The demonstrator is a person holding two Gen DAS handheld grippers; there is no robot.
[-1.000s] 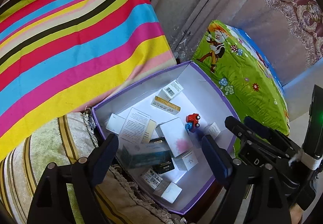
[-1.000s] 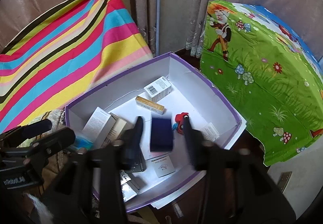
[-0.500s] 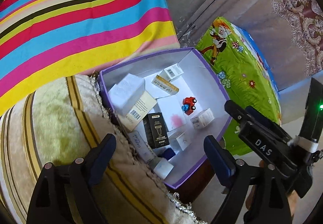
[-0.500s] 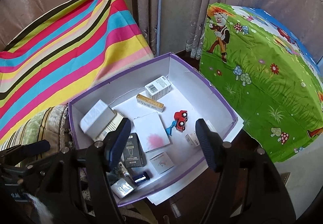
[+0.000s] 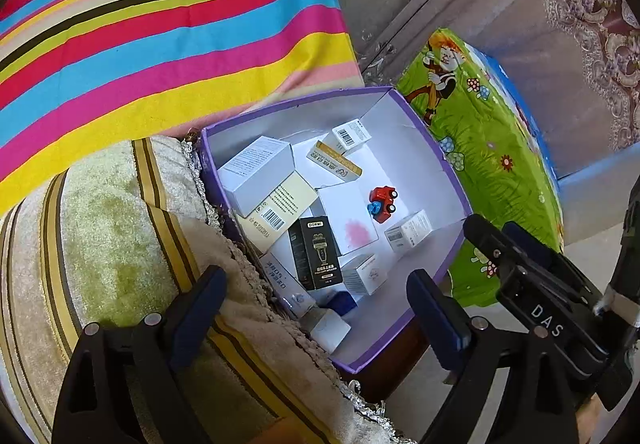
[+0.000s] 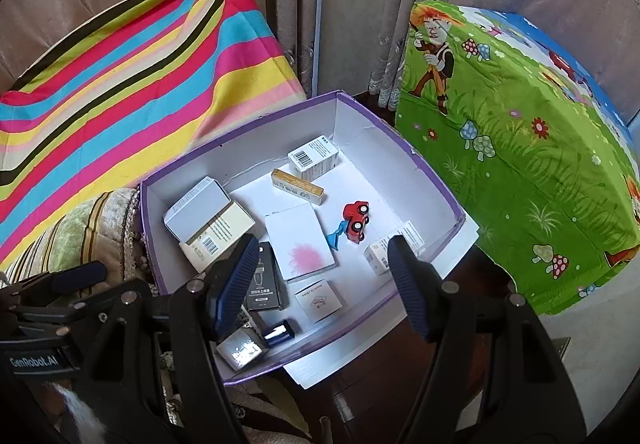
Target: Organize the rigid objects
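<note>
Purple box (image 6: pixel 424 168) lies below both gaping tongs (image 6: pixel 320 284) (empty).

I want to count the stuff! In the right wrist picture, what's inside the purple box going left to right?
White box → black box → white card with pink smudge → red toy car → small white barcode box.

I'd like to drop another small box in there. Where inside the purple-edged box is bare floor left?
Bare white floor shows in the purple box along its far right wall, between the barcode carton and the red toy car, and at the far left corner behind the big white carton. The near left corner, around the black carton, is crowded and overlapping.
</note>
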